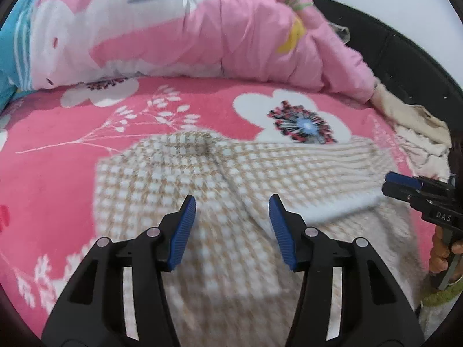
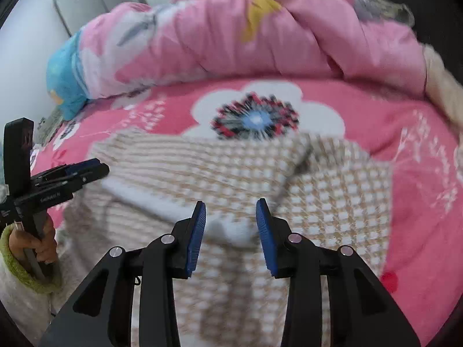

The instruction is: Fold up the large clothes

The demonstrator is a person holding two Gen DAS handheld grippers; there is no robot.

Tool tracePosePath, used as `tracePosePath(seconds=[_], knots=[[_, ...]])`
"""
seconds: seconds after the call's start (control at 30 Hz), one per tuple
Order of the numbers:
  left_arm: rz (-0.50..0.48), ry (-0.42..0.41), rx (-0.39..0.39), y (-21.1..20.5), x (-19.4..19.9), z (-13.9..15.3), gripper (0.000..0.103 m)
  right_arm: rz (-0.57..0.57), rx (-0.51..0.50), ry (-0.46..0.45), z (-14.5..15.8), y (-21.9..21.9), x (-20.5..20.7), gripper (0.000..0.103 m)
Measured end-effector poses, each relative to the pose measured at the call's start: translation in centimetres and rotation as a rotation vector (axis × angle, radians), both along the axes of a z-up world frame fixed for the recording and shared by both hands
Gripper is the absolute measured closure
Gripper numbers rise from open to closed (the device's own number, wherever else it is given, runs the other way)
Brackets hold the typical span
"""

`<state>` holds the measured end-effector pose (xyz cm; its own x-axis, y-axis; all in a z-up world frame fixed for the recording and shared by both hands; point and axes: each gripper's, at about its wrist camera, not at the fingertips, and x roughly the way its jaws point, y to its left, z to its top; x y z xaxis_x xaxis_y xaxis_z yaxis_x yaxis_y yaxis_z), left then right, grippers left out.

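both tongs hang low over a checked shirt [image 1: 220,190] that lies flat on the bed. the left tongs [image 1: 232,202] are wide open, with the blue pads [image 1: 182,231] apart and only cloth showing between them. they hold nothing. the right tongs [image 2: 231,206] are open too, a bit less wide, and hold nothing. a white bit of the shirt shows in the gap under them.

the shirt is tan and white with small squares. it sits in the middle of a pink sheet [image 1: 52,173] with big white flowers on it. one sleeve [image 1: 332,167] is folded across the body of the shirt. the collar end points away, toward a big flower [image 2: 256,118] on the sheet.

behind the shirt a puffy pink blanket [image 1: 202,29] is heaped up along the far side of the bed. a blue soft thing [image 2: 65,75] lies at its end. a cream cloth [image 1: 416,124] is bunched at the bed's edge near a dark headboard [image 1: 405,55].

each camera sees the other tongs at its side, held by a hand [image 2: 34,245] in a fuzzy white sleeve with a green cuff [image 2: 17,263].
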<state>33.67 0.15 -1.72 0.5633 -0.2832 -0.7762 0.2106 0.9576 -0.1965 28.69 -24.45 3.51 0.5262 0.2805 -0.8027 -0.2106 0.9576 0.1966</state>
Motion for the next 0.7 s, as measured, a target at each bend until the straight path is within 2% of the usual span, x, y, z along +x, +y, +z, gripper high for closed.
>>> tracePosePath(seconds=[0.03,0.07,0.13,0.23,0.33,0.47,0.6,0.7], knots=[[-0.001,-0.012,0.009,0.1,-0.8,0.8,0.05,0.006,0.003,-0.009,0.7,0.3,-0.7,0.055],[-0.008,-0.027,0.022,0.2,-1.9,1.7,0.048,0.015,0.008,-0.026,1.8,0.8,-2.0,0.051],[-0.026,-0.053,0.041,-0.1,-4.6,3.6,0.037,0.034,0.006,-0.069,3.5,1.6,-4.7,0.034],[-0.051,-0.062,0.05,-0.5,-9.0,5.4,0.025,0.047,0.0,-0.122,4.9,1.9,-9.9,0.02],[-0.084,-0.046,0.055,-1.5,-13.4,5.4,0.019,0.035,0.002,-0.117,4.3,1.6,-13.9,0.014],[-0.084,-0.017,0.137,-3.4,-18.2,2.9,0.017,-0.026,-0.03,-0.047,1.2,0.7,-18.3,0.013],[-0.058,0.032,0.158,-4.9,-20.5,-0.7,0.016,-0.07,-0.073,0.0,-1.6,0.3,-20.4,0.013],[-0.012,0.076,0.232,-5.7,-20.4,-3.7,0.015,-0.086,-0.145,0.021,-3.9,0.4,-20.4,0.013]])
